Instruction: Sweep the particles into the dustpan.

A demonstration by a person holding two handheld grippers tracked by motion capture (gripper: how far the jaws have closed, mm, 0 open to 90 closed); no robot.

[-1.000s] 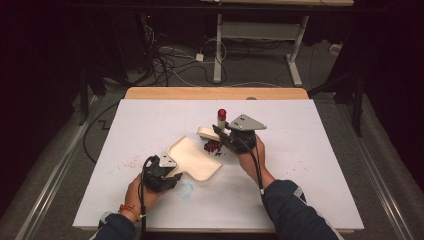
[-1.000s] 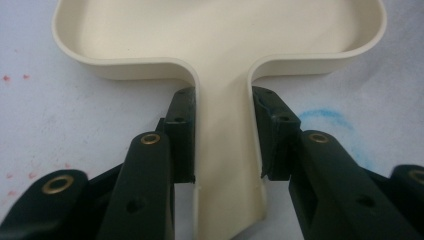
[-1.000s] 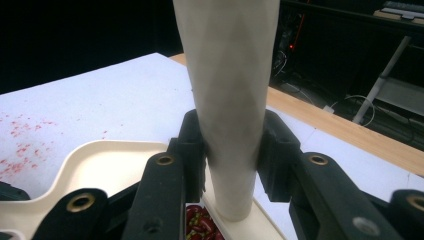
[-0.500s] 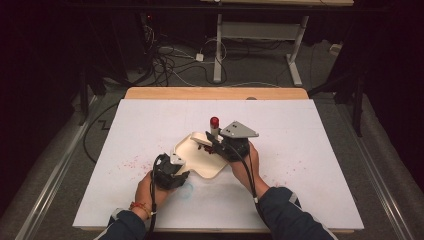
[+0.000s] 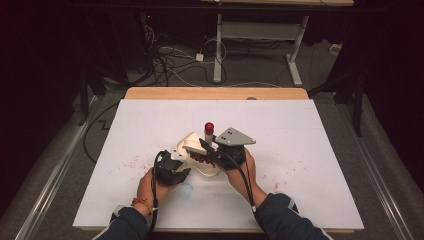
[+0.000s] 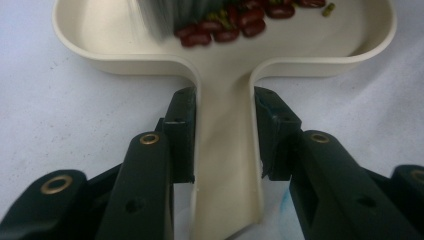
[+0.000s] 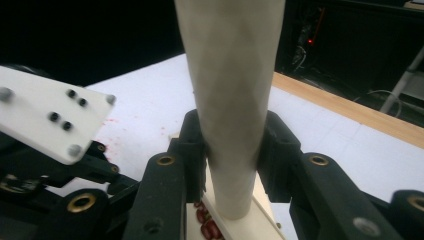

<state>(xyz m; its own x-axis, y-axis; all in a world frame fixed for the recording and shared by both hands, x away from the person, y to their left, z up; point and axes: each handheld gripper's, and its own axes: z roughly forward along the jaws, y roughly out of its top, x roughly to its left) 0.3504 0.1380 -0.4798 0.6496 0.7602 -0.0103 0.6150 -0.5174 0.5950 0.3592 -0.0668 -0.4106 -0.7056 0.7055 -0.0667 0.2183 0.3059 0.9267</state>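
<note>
- White covering point(image 5: 310, 150) spreads over the table, dark floor and cables behind it; faint red specks dot the sheet left of my hands.
- Left gripper point(image 6: 222, 135): my jaws press in on the narrow handle of the cream dustpan point(image 6: 225, 150), one on each side. From the high view the pan point(image 5: 207, 167) lies flat near the table's middle, between my two hands.
- Right gripper point(image 7: 230, 150): its jaws pinch the pale handle of the brush point(image 7: 230, 90), held upright, its red cap point(image 5: 209, 127) on top in the high view. The bristles point(image 6: 165, 15) show blurred inside the pan's tray.
- Red beans point(image 6: 220, 27) with a few small yellowish bits lie gathered in the tray, right beside the bristles.
- My reading: the sweeping is well along, since a heap already sits in the pan.
- What remains, I judge: any strays on the sheet, which I can't make out clearly, then lifting the pan level and emptying it somewhere.
</note>
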